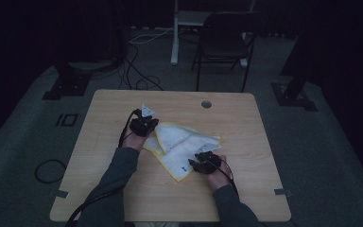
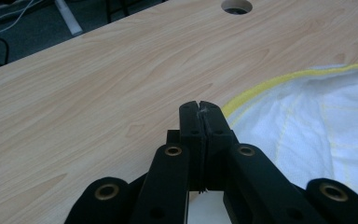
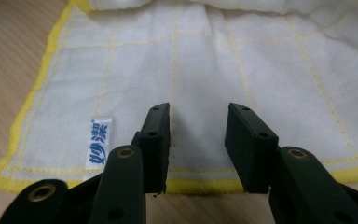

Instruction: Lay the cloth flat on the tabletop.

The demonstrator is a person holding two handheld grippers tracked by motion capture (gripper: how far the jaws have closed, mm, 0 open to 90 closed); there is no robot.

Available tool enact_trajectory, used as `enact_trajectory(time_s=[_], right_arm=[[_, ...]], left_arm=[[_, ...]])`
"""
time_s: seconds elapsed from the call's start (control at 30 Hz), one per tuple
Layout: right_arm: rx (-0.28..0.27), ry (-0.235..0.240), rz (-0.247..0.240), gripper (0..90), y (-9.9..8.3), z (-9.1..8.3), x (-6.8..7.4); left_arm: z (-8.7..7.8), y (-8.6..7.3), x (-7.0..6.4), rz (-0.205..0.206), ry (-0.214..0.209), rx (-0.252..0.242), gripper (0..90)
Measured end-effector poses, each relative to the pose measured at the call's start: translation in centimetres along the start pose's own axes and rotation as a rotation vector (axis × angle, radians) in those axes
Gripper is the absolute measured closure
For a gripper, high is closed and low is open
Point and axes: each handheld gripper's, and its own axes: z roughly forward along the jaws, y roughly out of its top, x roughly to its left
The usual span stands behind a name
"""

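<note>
A white cloth (image 1: 182, 146) with a yellow hem lies partly folded on the wooden table (image 1: 123, 194). My left gripper (image 1: 144, 125) is at the cloth's left corner. Its jaws are shut, and in the left gripper view (image 2: 200, 109) a sliver of white fabric shows between them, with the cloth (image 2: 317, 126) spreading to the right. My right gripper (image 1: 199, 161) stands open over the cloth's near edge. In the right gripper view (image 3: 198, 140) its jaws straddle the yellow hem (image 3: 200, 185), and a blue-lettered label (image 3: 100, 142) lies just to their left.
A round cable hole (image 1: 206, 104) sits near the table's far edge, also the hole (image 2: 237, 5) ahead of my left jaws. A dark chair (image 1: 224, 45) and floor cables (image 1: 137, 71) are beyond the table. Bare wood surrounds the cloth.
</note>
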Motion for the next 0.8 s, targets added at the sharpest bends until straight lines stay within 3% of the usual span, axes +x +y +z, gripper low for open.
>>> enact_trajectory(time_s=[0.23,0.8], right_arm=[[0.018,-0.001,-0.020,60.6,-0.8,-1.0,-0.7],[0.010,-0.033,0.048,59.1,-2.5,-2.8,-3.2]], left_arm=[[0.2,-0.2,0.3,-0.013,0.006,0.007,89.8],[0.3,-1.5,2.0,-0.051,0.034,0.035,89.7]])
